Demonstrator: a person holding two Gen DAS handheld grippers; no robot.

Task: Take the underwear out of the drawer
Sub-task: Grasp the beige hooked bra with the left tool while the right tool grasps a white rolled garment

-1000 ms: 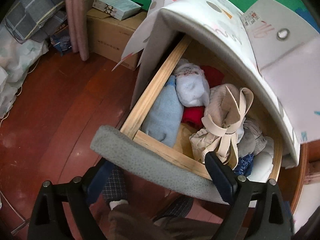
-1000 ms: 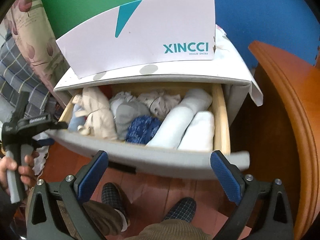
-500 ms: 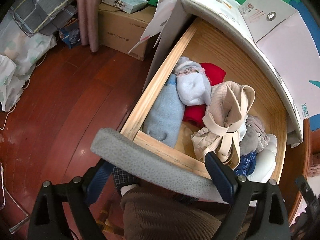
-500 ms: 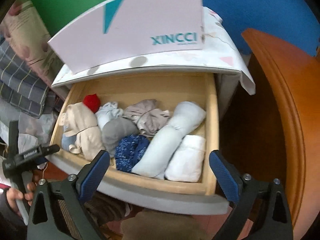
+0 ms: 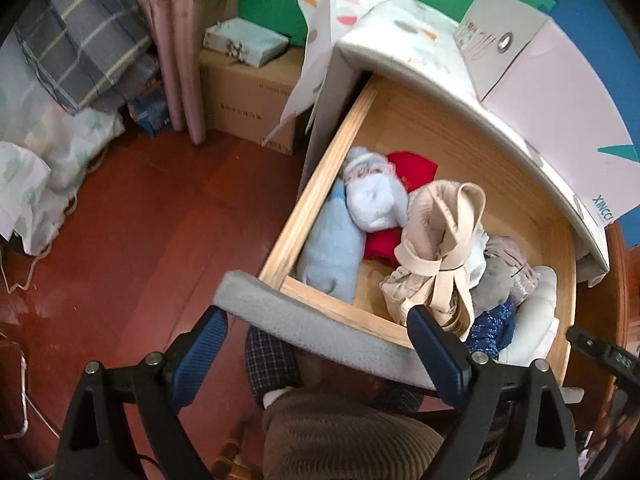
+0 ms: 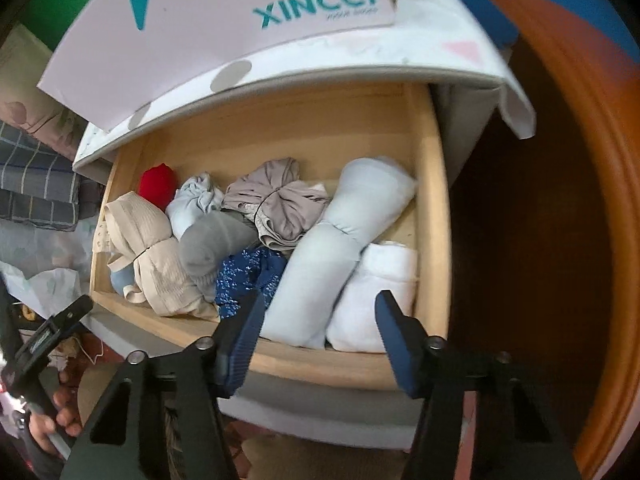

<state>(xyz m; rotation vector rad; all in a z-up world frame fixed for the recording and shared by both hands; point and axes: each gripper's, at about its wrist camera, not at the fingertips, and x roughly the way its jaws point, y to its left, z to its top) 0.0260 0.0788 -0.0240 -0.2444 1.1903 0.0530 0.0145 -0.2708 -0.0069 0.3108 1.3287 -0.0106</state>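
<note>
The wooden drawer (image 5: 320, 184) of a small white cabinet stands pulled out and holds rolled and bundled clothes. Among them are a taupe bundle (image 6: 276, 200), a navy patterned piece (image 6: 248, 276), a grey piece (image 6: 212, 240), a beige strapped bundle (image 5: 440, 240), a red item (image 5: 412, 168), a pale blue roll (image 6: 332, 248) and a white folded piece (image 6: 380, 280). My right gripper (image 6: 318, 306) hovers over the pale blue roll and the white piece; its jaws are closing and grip nothing. My left gripper (image 5: 316, 318) is open, straddling the grey drawer front (image 5: 280, 312).
A pink XINCCI box (image 6: 224, 36) lies on the cabinet top. A wooden furniture edge (image 6: 592, 160) stands right of the drawer. Cardboard boxes (image 5: 248, 100), a curtain (image 5: 180, 40) and bags (image 5: 48, 152) stand across the red wood floor (image 5: 140, 220). A person's slippered feet (image 5: 272, 360) are below the drawer front.
The drawer has come further out of the cabinet. My right gripper has dropped toward the drawer's right front corner and its jaws have narrowed a lot. The left gripper has drawn back slightly.
</note>
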